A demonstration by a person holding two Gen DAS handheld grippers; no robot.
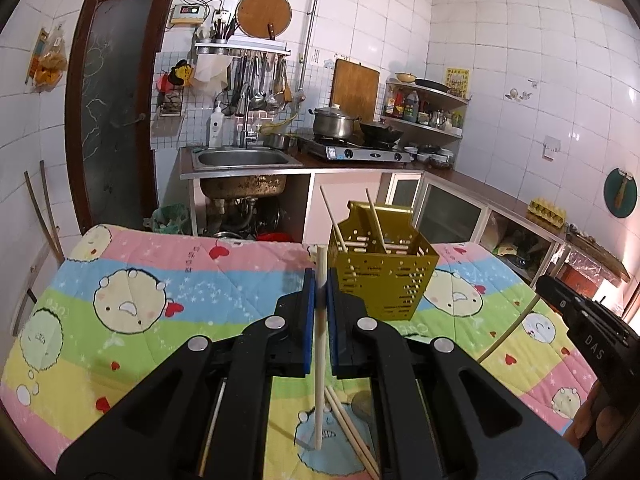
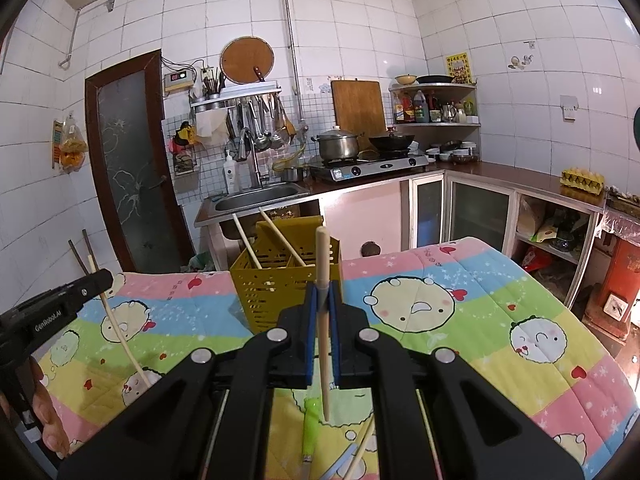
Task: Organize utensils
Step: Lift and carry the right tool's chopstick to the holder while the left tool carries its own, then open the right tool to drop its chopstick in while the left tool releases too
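My left gripper (image 1: 320, 292) is shut on a pale wooden chopstick (image 1: 319, 360) that stands nearly upright between its blue pads. Just behind and to the right stands a gold perforated utensil holder (image 1: 384, 280) with two chopsticks (image 1: 376, 220) leaning in it. In the right wrist view my right gripper (image 2: 322, 300) is shut on another upright chopstick (image 2: 323, 256), with the holder (image 2: 276, 292) right behind it. Loose chopsticks (image 1: 352, 432) lie on the quilt below the left gripper. A green-handled utensil (image 2: 311, 428) lies below the right one.
A cartoon-patterned quilt (image 1: 160, 280) covers the table. Each gripper shows at the other view's edge, the right gripper (image 1: 580, 320) and the left gripper (image 2: 80, 288), with a hand (image 2: 44, 412) behind it. A sink (image 1: 244, 158), stove (image 1: 360, 152) and counter cabinets stand beyond the table.
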